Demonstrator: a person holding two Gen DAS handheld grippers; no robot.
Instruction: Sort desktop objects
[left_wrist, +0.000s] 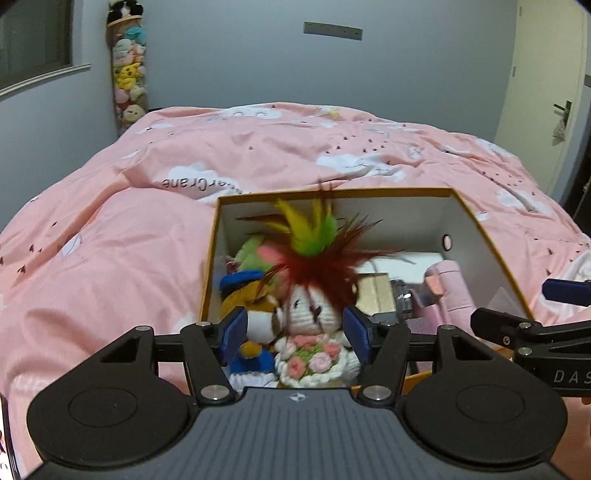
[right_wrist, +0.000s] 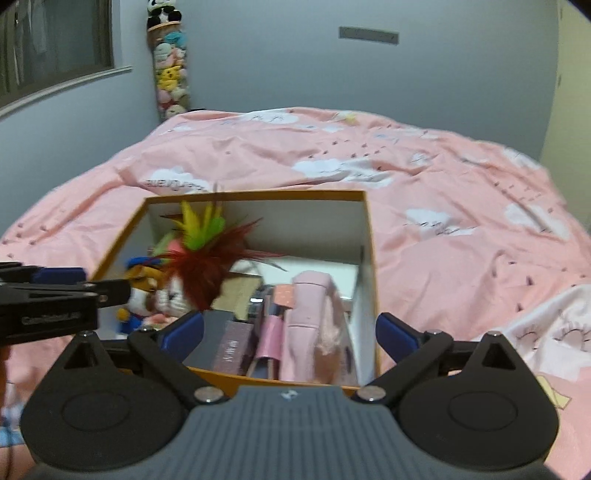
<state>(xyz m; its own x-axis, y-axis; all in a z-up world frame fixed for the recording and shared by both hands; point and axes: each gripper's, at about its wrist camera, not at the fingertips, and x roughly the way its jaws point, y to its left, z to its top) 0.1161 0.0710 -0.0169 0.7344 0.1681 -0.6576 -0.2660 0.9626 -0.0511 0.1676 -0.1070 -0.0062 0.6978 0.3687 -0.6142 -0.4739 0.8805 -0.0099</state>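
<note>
both tongs (left_wrist: 295, 334) (right_wrist: 290, 332) gape wide, empty; feathers (left_wrist: 317, 243) half hide box (left_wrist: 476, 225) contents.

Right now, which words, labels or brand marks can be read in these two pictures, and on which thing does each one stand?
"erCrane", upside down, its start hidden in a fold: pink cloud-print bed cover.
"DAS", cut by the frame edge: black body of the right claw.
Pale embossed lettering on the black body of the left claw: too blurred to read.
Printing on the mauve glittery rectangular box in the orange cardboard box: too blurred to read.
</note>
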